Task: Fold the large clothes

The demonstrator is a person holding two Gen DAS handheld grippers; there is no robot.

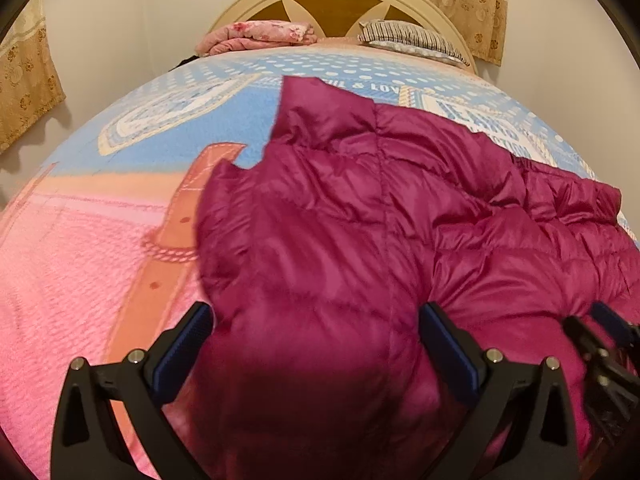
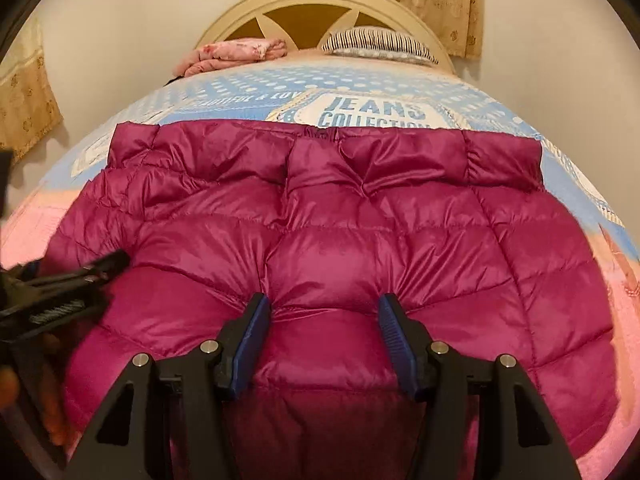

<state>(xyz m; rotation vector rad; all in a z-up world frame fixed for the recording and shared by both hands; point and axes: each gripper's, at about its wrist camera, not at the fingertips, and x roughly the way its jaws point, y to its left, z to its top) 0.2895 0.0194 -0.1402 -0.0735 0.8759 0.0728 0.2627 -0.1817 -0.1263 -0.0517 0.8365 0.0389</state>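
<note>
A magenta quilted puffer jacket (image 2: 320,216) lies spread on the bed, its far hem straight across. My right gripper (image 2: 324,300) is at the jacket's near part, and its blue pads (image 2: 252,332) pinch a puffy fold that puckers at both tips. My left gripper (image 1: 316,308) stands wide open over the jacket's (image 1: 360,200) left part. The padded bulk fills the gap between its fingers (image 1: 444,336). Each gripper shows in the other's view: the right gripper (image 1: 600,328) at the right edge, the left gripper (image 2: 100,268) at the left edge.
The bedspread (image 1: 100,240) is pink near me and blue (image 2: 376,112) farther off. A folded pink blanket (image 1: 260,34) and a striped pillow (image 1: 408,36) lie by the cream headboard (image 2: 312,0). Curtains (image 2: 436,0) hang behind. A person's hand (image 2: 12,384) shows at the left edge.
</note>
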